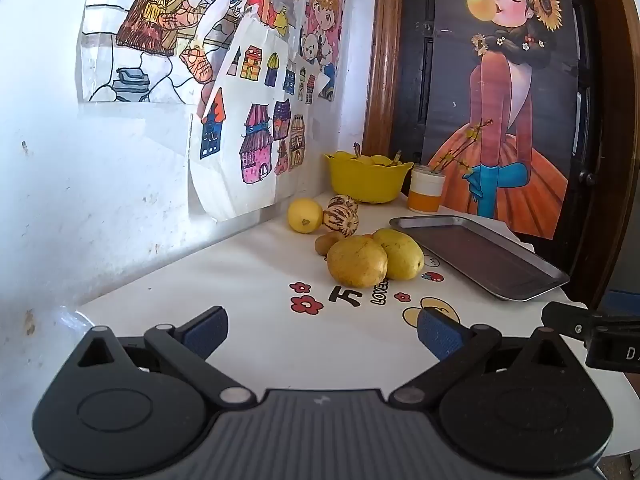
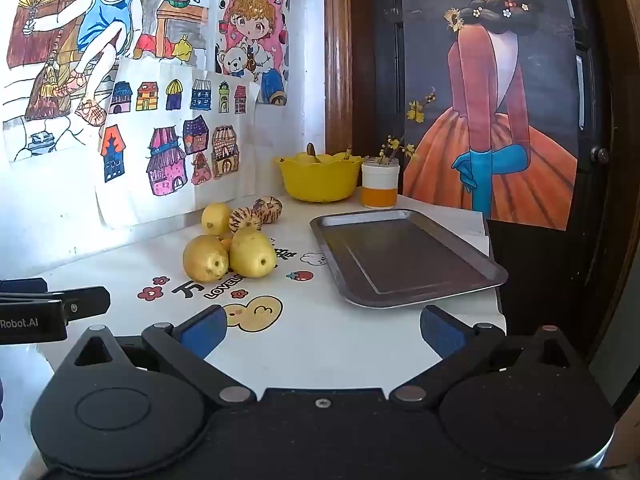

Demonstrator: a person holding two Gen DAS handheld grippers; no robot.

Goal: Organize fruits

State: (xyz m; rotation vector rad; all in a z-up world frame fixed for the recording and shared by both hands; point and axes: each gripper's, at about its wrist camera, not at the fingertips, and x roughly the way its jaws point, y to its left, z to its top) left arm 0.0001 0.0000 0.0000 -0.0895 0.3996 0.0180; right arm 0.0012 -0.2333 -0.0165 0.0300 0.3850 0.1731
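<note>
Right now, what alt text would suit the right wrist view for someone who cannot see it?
The open right gripper hovers empty over a white table with loose yellow fruits clustered on the left and an empty metal tray on the right. Behind stand a yellow bowl of fruit and a small jar.

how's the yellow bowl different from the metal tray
The yellow bowl is deep, round with a wavy rim, and already holds fruit; the metal tray is shallow, rectangular, grey and has nothing on it. The bowl stands at the back by the wall; the tray lies nearer, along the table's right edge. Both rest on the same white table, apart from the loose fruit.
</note>
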